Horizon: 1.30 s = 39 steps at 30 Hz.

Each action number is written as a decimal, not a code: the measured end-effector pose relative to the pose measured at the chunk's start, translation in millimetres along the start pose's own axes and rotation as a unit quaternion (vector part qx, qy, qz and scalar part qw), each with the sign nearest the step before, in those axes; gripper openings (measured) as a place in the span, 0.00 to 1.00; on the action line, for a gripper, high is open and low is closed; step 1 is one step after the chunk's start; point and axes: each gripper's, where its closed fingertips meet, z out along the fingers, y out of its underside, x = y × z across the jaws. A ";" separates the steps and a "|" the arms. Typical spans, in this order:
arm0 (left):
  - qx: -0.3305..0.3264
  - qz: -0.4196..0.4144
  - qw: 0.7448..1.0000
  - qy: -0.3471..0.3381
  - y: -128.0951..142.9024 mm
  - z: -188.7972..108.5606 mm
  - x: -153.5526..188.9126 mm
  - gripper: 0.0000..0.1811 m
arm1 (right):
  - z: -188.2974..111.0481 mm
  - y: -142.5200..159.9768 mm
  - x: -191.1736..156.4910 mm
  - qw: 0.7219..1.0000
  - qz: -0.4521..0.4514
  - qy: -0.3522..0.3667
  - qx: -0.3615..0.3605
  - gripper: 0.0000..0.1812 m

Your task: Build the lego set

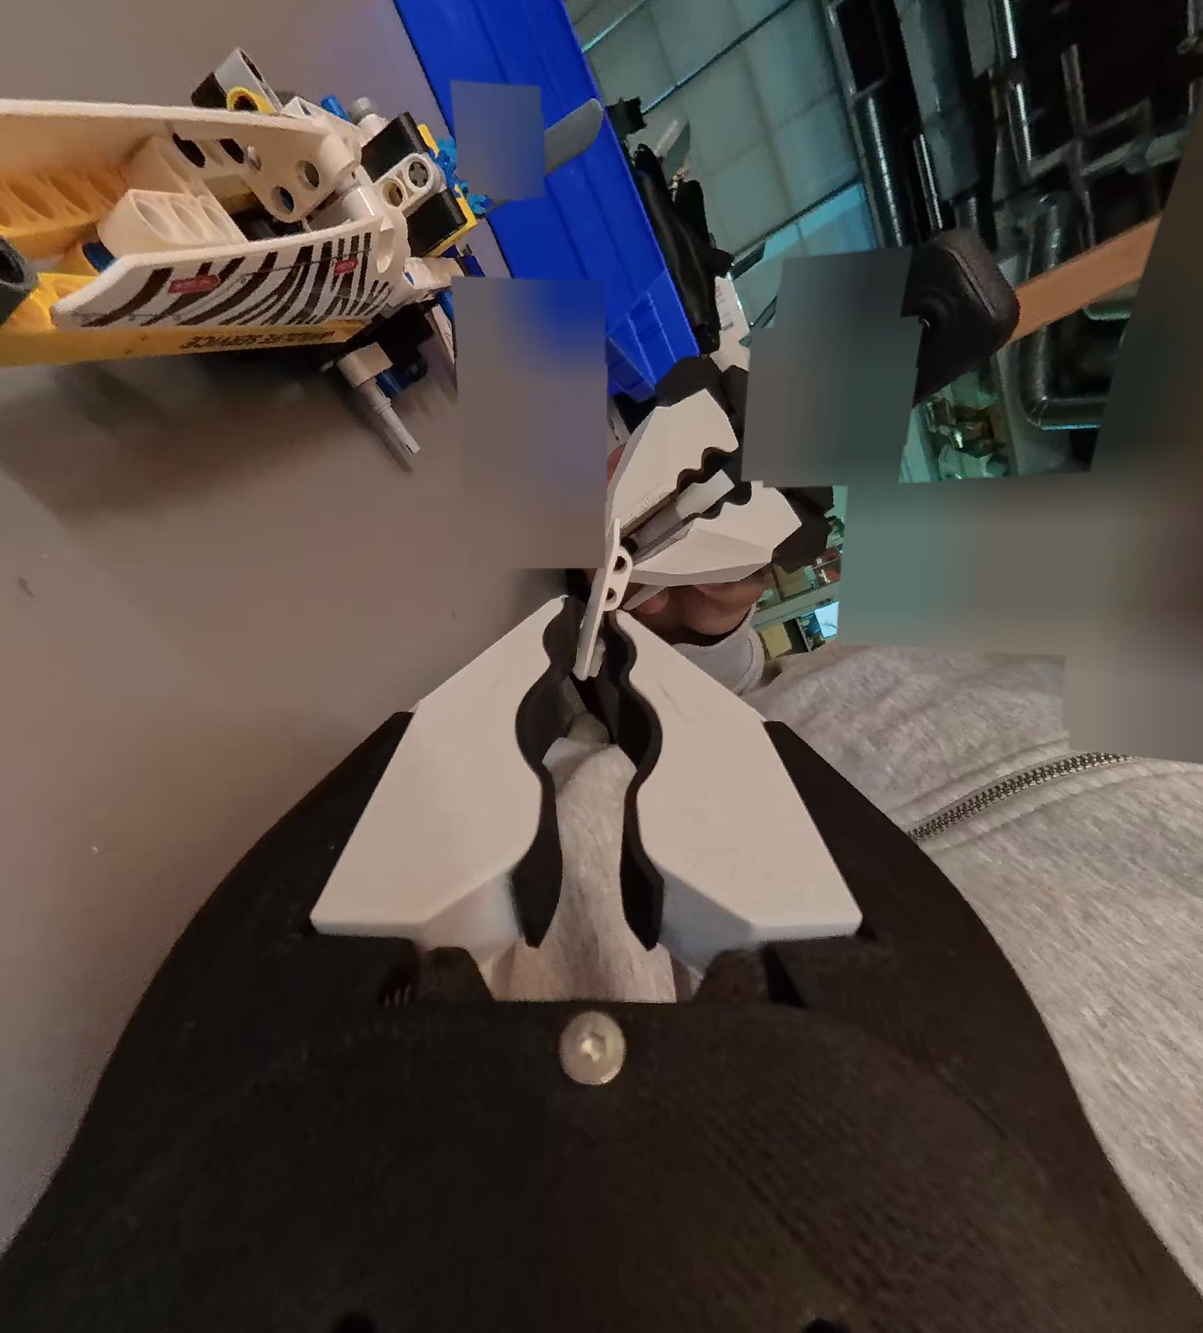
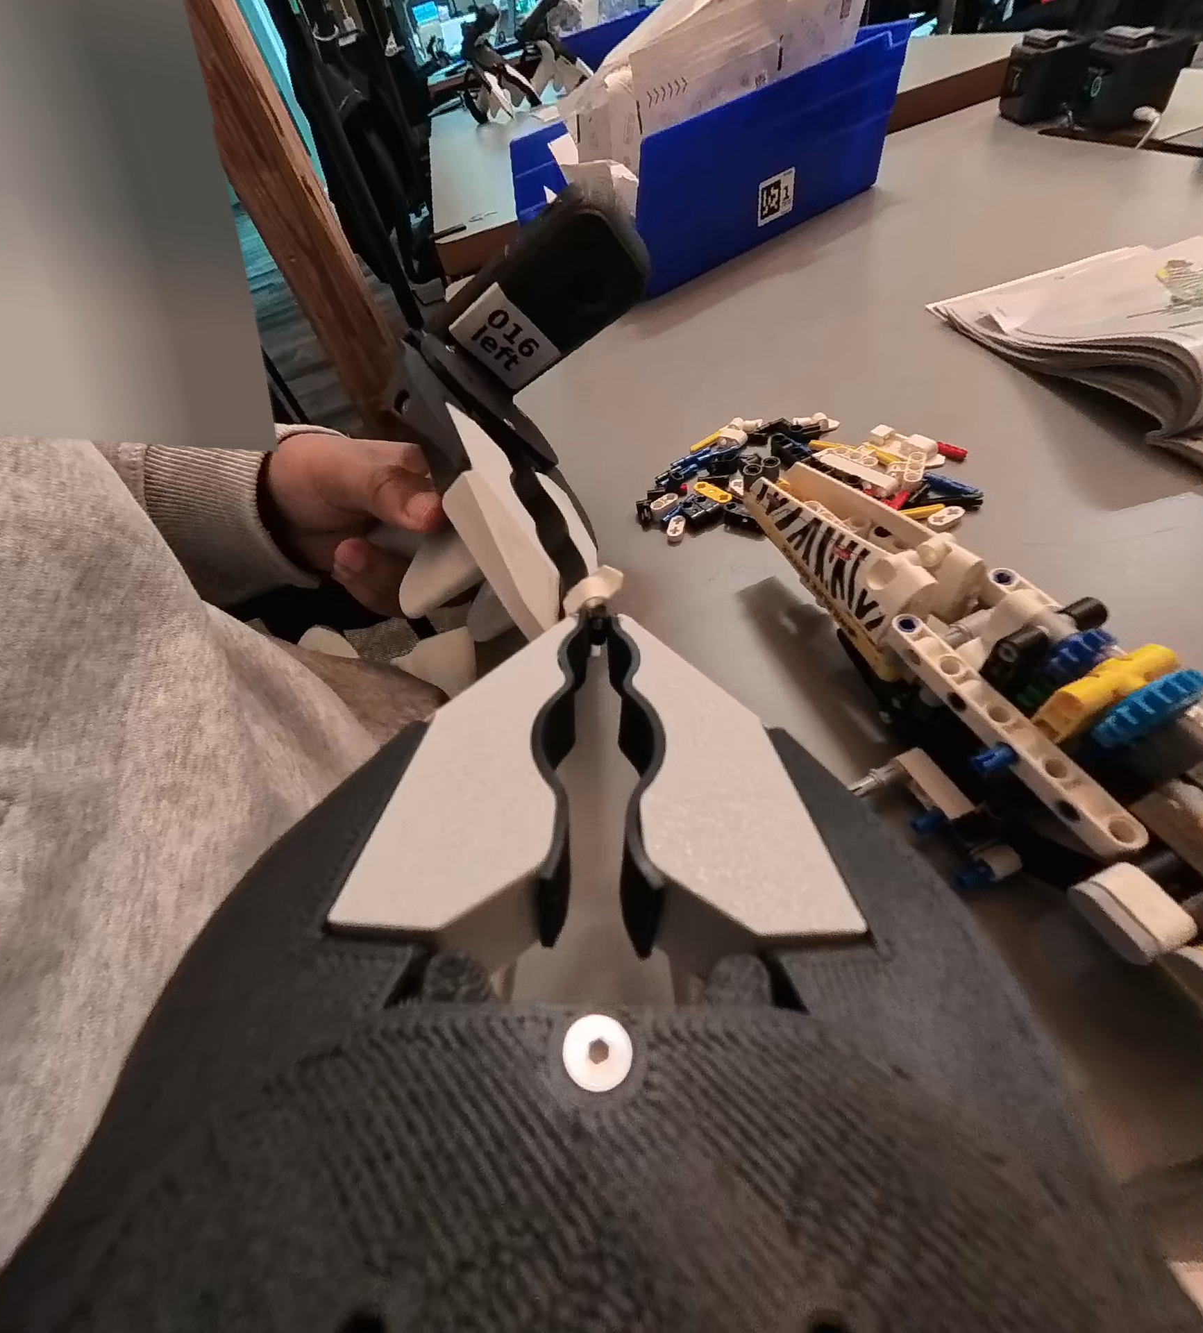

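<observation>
A small white Technic beam (image 1: 602, 613) is clamped at the left gripper (image 1: 587, 642) tips, with the right gripper (image 2: 595, 627) also closed on it. A handover or regrip seems underway; next, careful carrying to the zebra-striped model (image 2: 944, 649) right of the right gripper.

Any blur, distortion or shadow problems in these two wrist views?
Left wrist view: strong fisheye bend, background smeared, model sharp with a soft shadow on the table. Right wrist view: loose pieces crisp, the model's near end blurred; even light, no glare.
</observation>
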 end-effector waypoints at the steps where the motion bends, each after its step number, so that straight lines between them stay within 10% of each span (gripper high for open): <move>1: 0.002 0.004 1.000 -0.005 -1.0 -0.5 -0.6 0.03 | -0.1 0.5 0.6 1.000 -0.002 0.004 -0.001 0.01; 17: -0.147 0.188 0.924 -0.297 16.6 -20.4 -57.3 0.03 | -10.0 2.7 12.3 0.999 0.010 0.030 0.000 0.01; 39: -0.206 0.264 0.859 -0.388 6.5 -16.3 -66.1 0.06 | -24.0 3.0 15.7 0.999 0.018 0.040 0.013 0.01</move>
